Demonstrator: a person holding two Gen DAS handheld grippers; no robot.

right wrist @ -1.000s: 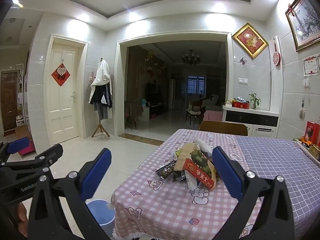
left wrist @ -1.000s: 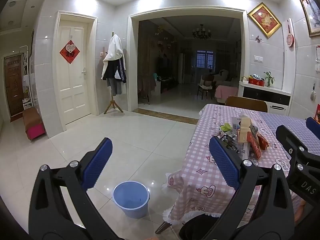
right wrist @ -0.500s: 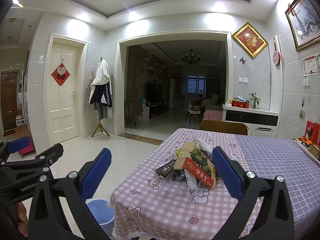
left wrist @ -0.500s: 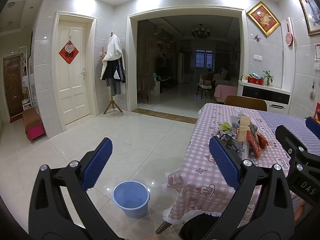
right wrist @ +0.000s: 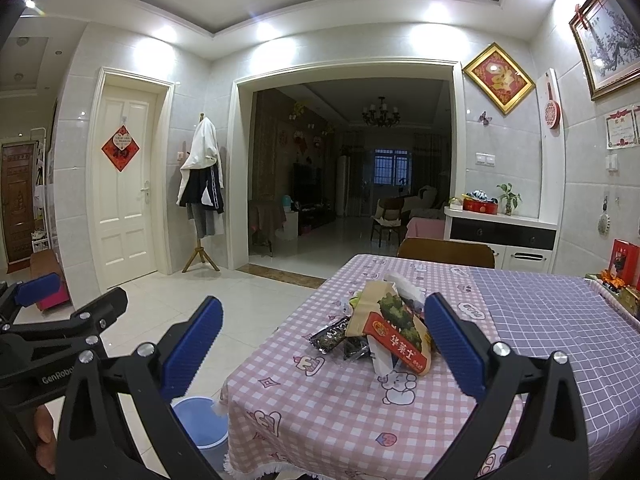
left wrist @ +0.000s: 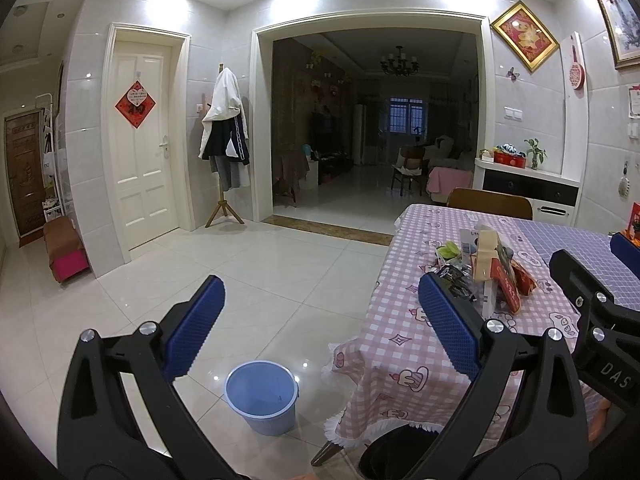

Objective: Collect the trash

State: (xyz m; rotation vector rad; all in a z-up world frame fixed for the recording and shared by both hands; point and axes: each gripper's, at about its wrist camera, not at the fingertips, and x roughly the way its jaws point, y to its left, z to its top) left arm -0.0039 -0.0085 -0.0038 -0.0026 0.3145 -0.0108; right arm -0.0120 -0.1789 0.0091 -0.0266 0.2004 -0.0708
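A heap of trash [right wrist: 384,328] lies on the pink checked tablecloth [right wrist: 320,408]: a red and tan snack box, dark foil wrappers [right wrist: 332,334] and white paper. In the left wrist view the same trash heap [left wrist: 486,272] sits right of centre. A blue bucket [left wrist: 262,396] stands on the floor by the table corner, and the bucket [right wrist: 200,420] shows partly in the right wrist view. My left gripper [left wrist: 316,324] is open and holds nothing, over the floor. My right gripper [right wrist: 316,344] is open, short of the heap.
A wooden chair [right wrist: 446,252] stands at the table's far end, with a white sideboard [right wrist: 500,240] behind it. A coat stand [left wrist: 224,148] and a white door [left wrist: 142,140] are on the left wall. Red boxes [right wrist: 622,264] sit at the table's right edge. White floor tiles [left wrist: 256,272] spread left.
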